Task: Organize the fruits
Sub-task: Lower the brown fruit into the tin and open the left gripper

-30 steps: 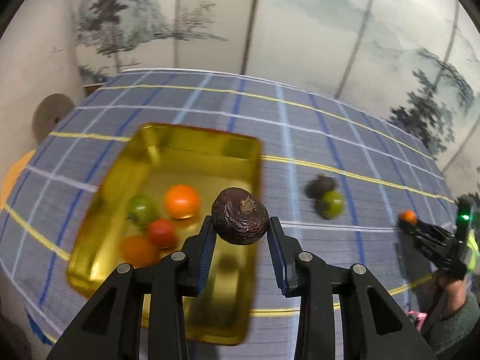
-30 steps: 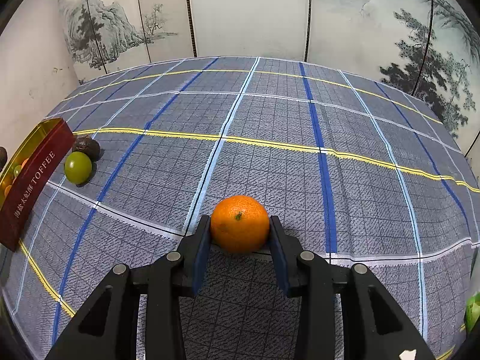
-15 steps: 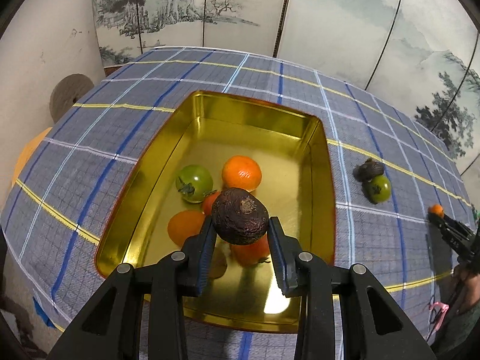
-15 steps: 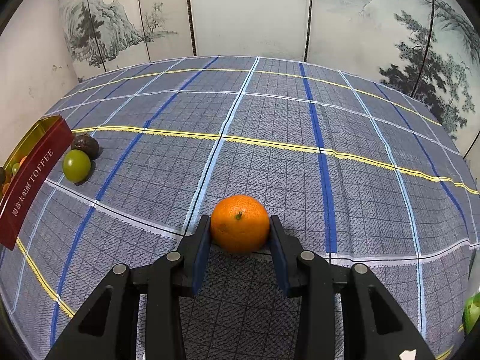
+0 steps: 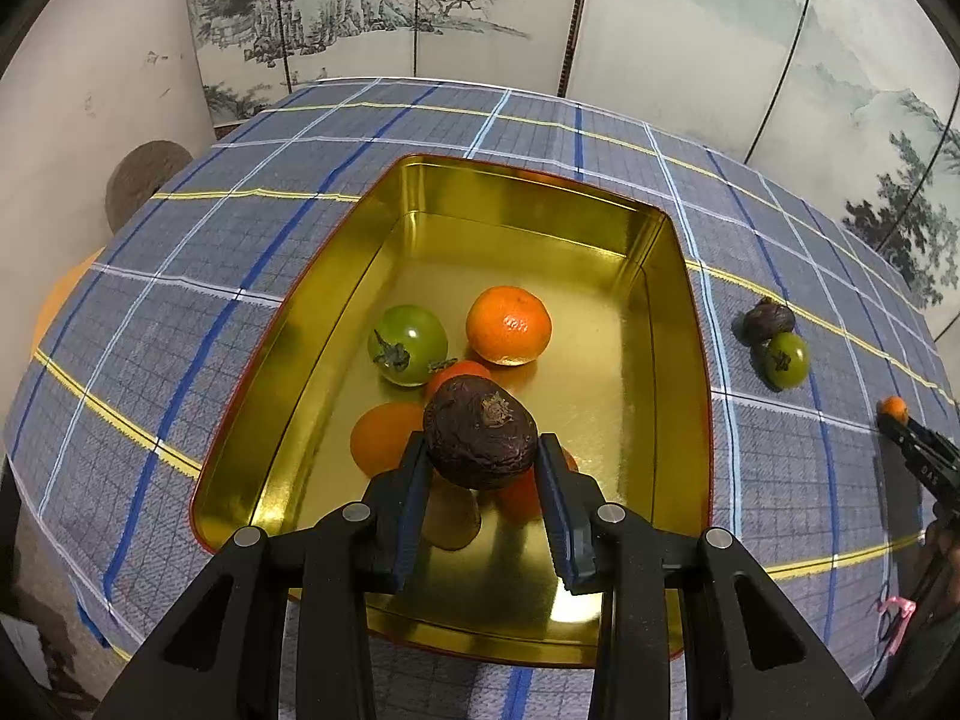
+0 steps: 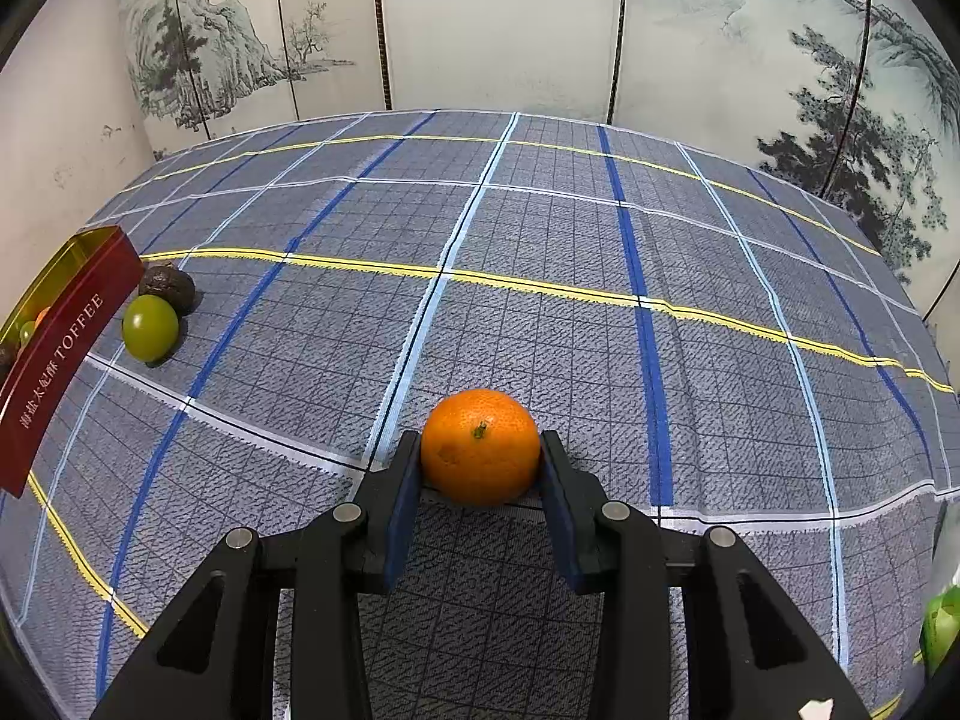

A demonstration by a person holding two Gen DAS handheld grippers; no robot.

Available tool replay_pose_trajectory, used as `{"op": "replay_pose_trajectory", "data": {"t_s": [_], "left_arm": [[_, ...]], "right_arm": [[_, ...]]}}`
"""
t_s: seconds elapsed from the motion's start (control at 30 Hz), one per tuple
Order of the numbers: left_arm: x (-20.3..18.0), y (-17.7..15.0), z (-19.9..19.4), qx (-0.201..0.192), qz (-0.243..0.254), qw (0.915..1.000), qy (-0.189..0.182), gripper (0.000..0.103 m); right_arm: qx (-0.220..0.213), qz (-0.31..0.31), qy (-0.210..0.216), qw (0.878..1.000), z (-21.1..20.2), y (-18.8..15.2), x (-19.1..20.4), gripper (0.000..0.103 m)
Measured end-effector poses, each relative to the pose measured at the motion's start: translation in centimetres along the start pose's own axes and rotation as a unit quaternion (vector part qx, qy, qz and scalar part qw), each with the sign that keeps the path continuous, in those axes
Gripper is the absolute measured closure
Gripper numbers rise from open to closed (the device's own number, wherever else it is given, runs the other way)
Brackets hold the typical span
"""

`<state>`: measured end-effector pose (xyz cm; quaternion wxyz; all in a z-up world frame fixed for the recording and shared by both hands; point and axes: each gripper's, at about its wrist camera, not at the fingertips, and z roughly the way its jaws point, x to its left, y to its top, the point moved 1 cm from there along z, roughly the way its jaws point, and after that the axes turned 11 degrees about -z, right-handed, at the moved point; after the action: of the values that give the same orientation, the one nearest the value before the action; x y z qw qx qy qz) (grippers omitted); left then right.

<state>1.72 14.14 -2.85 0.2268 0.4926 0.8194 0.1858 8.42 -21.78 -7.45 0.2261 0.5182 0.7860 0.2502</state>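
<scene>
My left gripper point(image 5: 480, 468) is shut on a dark wrinkled fruit point(image 5: 479, 432) and holds it above the gold tin point(image 5: 528, 192). In the tin lie a green fruit point(image 5: 408, 343), an orange point(image 5: 509, 325) and several red and orange fruits partly hidden under the held one. My right gripper point(image 6: 480, 468) is shut on an orange point(image 6: 480, 447) low over the plaid cloth. It also shows far right in the left wrist view point(image 5: 900, 420). A dark fruit point(image 6: 168, 287) and a green fruit point(image 6: 150, 327) lie together on the cloth beside the tin.
The tin's red outer wall point(image 6: 54, 360) reads TOFFEE at the left edge of the right wrist view. The plaid tablecloth point(image 6: 540, 276) covers the table. Painted screen panels point(image 6: 480, 24) stand behind it. A green object point(image 6: 942, 624) peeks in at the right edge.
My left gripper moved with the dark fruit from beside the tin to over its middle, and closer to it. My right gripper and its orange stayed nearly still.
</scene>
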Motion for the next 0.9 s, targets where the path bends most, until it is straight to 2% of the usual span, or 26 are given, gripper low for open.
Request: {"op": "replay_pose_trajectory", "data": {"t_s": [0.9], "left_arm": [[-0.12,-0.12,0.08,0.000,0.006,1.0000,0.005,0.063]], "right_arm": [[0.000,-0.004,-0.006,1.000,-0.06,-0.11,-0.18,0.069]]}}
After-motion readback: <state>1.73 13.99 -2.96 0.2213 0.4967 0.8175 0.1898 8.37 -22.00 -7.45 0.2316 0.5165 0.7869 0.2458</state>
